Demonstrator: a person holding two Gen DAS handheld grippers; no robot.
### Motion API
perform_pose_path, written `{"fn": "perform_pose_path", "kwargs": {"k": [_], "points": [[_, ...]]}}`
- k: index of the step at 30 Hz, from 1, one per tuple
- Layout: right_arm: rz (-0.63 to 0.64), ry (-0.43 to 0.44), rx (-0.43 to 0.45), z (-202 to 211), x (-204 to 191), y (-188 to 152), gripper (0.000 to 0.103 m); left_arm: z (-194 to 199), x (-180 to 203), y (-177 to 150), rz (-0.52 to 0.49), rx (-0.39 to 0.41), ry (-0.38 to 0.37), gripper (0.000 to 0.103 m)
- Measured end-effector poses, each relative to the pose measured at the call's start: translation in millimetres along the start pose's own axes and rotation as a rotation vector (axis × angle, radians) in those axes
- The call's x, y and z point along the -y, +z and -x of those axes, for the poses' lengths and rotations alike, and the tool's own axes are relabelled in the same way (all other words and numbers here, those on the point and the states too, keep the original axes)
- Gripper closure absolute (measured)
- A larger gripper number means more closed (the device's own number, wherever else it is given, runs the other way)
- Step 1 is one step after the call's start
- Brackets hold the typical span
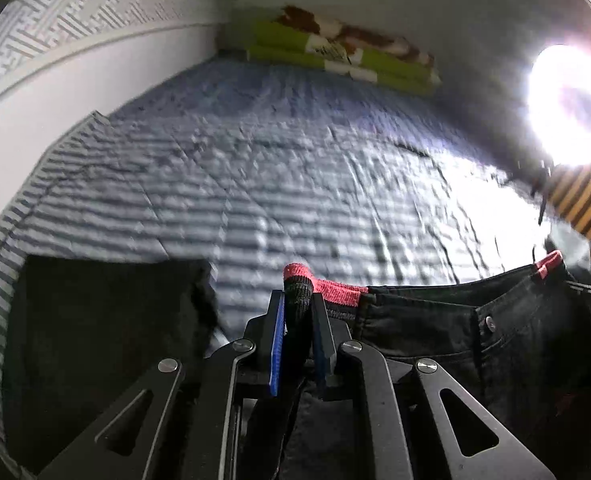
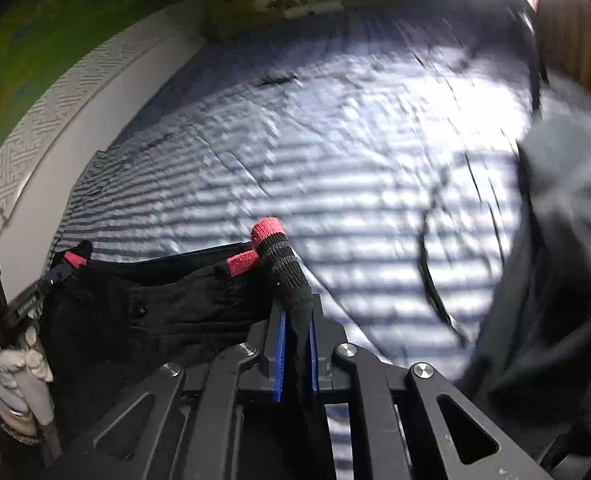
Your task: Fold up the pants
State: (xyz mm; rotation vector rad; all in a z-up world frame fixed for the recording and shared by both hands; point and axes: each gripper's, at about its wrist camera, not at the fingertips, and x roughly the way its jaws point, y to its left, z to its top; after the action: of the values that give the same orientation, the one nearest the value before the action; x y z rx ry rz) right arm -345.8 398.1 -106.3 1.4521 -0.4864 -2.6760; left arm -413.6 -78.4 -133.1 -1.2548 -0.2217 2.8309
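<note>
Black pants (image 1: 447, 332) with a red-edged knit waistband hang lifted above a blue-and-white striped bed cover (image 1: 255, 184). My left gripper (image 1: 299, 308) is shut on one end of the waistband, whose red tip sticks up past the blue pads. The waistband stretches right toward the other end (image 1: 549, 262). In the right wrist view my right gripper (image 2: 295, 320) is shut on the opposite waistband end (image 2: 279, 256), and the pants (image 2: 167, 312) sag to the left. The left gripper (image 2: 19, 304) shows at the far left there, held by a gloved hand (image 2: 23, 364).
A folded green, white and brown blanket (image 1: 335, 56) lies at the bed's far end by the wall. A dark folded cloth (image 1: 107, 320) lies on the bed at lower left. A bright lamp (image 1: 571, 104) glares at right. A grey garment (image 2: 555, 280) hangs at right.
</note>
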Motion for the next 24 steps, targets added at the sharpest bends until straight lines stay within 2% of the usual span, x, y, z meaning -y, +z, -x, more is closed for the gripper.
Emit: {"fn": "perform_pose_path", "kwargs": {"k": [3, 5, 7, 8, 9, 10, 13, 15, 17, 19, 21, 24], "points": [[0.044, -0.017, 0.059, -2, -18, 20, 0.095, -10, -14, 18, 0.013, 0.002, 0.027, 0.090], [0.078, -0.064, 0.055, -22, -29, 27, 0.095, -32, -16, 22, 0.003, -0.030, 0.077, 0.090], [0.132, -0.152, -0.016, -53, -39, 27, 0.091, -65, -11, 17, -0.066, -0.119, 0.170, 0.087], [0.134, -0.189, -0.071, -65, -40, 27, 0.090, -76, -10, 14, -0.086, -0.148, 0.237, 0.087], [0.118, -0.205, -0.082, -66, -38, 26, 0.089, -78, -11, 13, -0.101, -0.160, 0.285, 0.087], [0.104, -0.195, -0.069, -59, -37, 25, 0.087, -73, -14, 14, -0.090, -0.152, 0.280, 0.087], [0.079, -0.140, -0.016, -3, -32, 10, 0.085, -25, -27, 17, -0.019, -0.107, 0.215, 0.084], [0.064, -0.085, -0.007, 38, -26, -6, 0.085, 29, -29, 9, -0.026, -0.075, 0.165, 0.079], [0.037, -0.041, 0.019, 90, -17, -32, 0.084, 74, -28, -3, -0.061, -0.052, 0.154, 0.072], [0.009, 0.002, 0.031, 137, -9, -60, 0.082, 132, -28, -29, -0.101, -0.023, 0.156, 0.062], [-0.013, 0.021, 0.053, 183, -3, -96, 0.079, 186, -33, -64, -0.112, -0.017, 0.142, 0.048], [-0.040, 0.035, 0.060, 237, 5, -155, 0.075, 246, -40, -125, -0.099, -0.046, 0.127, 0.047]]}}
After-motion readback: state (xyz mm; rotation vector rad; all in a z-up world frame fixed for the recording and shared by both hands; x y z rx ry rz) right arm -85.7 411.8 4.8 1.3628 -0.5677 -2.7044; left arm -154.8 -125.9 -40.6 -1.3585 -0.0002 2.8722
